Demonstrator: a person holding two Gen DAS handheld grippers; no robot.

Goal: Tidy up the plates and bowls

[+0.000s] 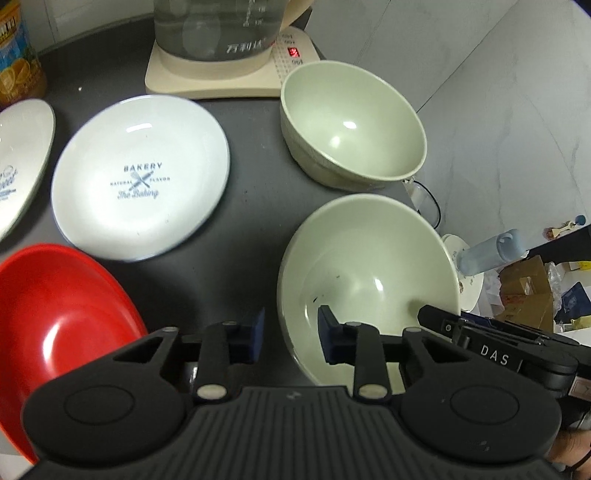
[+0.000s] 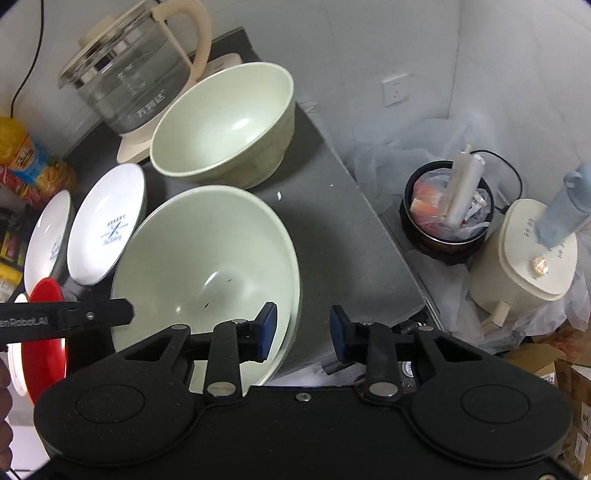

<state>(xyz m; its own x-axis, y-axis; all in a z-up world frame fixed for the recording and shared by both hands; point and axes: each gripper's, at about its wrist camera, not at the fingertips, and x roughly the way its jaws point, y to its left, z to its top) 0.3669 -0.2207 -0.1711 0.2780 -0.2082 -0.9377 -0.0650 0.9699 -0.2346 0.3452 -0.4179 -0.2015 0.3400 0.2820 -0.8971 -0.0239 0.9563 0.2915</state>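
Observation:
A pale green bowl (image 1: 369, 266) (image 2: 207, 258) sits near me on the dark counter (image 1: 251, 155). My left gripper (image 1: 291, 332) is open and straddles this bowl's left rim, one blue pad inside and one outside. Open too, my right gripper (image 2: 303, 325) straddles the bowl's right rim. A second green bowl (image 1: 351, 122) (image 2: 225, 122) stands behind it. To the left lie a white "BAKERY" plate (image 1: 140, 177) (image 2: 107, 225), another white plate (image 1: 22, 158) (image 2: 48, 236) and a red dish (image 1: 55, 302) (image 2: 44, 332).
A glass kettle (image 1: 218, 29) (image 2: 129, 77) on a cream base (image 1: 207, 77) stands at the back. A printed can (image 1: 18, 62) is at the far left. The counter edge (image 2: 388, 258) drops off on the right, above a black pot (image 2: 448, 214) and a cream appliance (image 2: 524, 258).

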